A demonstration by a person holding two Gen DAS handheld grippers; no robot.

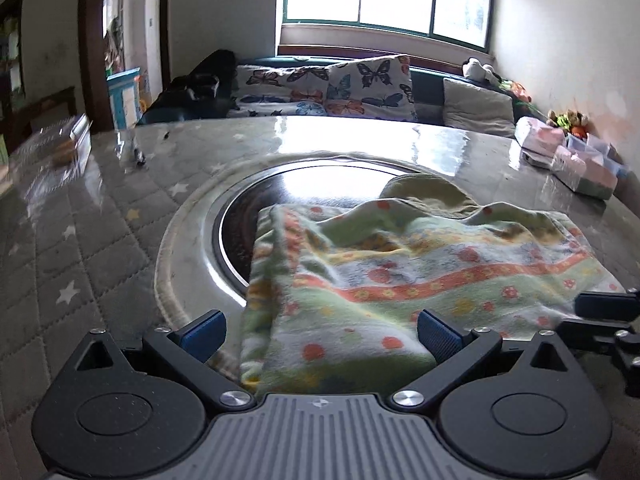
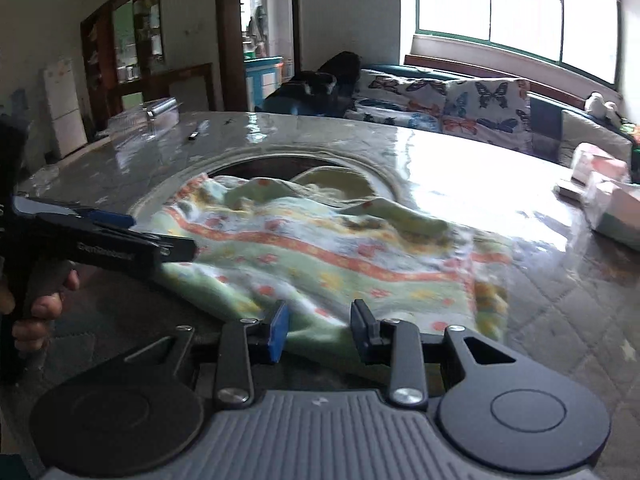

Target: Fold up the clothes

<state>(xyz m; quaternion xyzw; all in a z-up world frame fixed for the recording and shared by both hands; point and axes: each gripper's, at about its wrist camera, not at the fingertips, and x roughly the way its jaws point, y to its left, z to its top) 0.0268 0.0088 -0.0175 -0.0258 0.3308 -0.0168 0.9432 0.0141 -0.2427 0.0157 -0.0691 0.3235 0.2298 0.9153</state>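
Observation:
A green patterned cloth (image 1: 400, 276) with orange and yellow flower bands lies rumpled on the table, partly over a round metal hotplate (image 1: 244, 216). My left gripper (image 1: 320, 334) is wide open, its jaws either side of the cloth's near left corner. In the right wrist view the cloth (image 2: 320, 248) spreads ahead. My right gripper (image 2: 320, 330) is open with a narrower gap, the cloth's near edge between its blue pads. The left gripper (image 2: 132, 240) shows at the left, held by a hand, at the cloth's left edge. The right gripper's side shows at the far right of the left wrist view (image 1: 608, 312).
The table (image 1: 100, 240) has a quilted star-print cover under clear plastic. Tissue packs and boxes (image 1: 576, 156) sit at its right edge, a clear container (image 1: 60, 148) at the far left. A sofa with butterfly cushions (image 1: 332, 88) stands behind, under a window.

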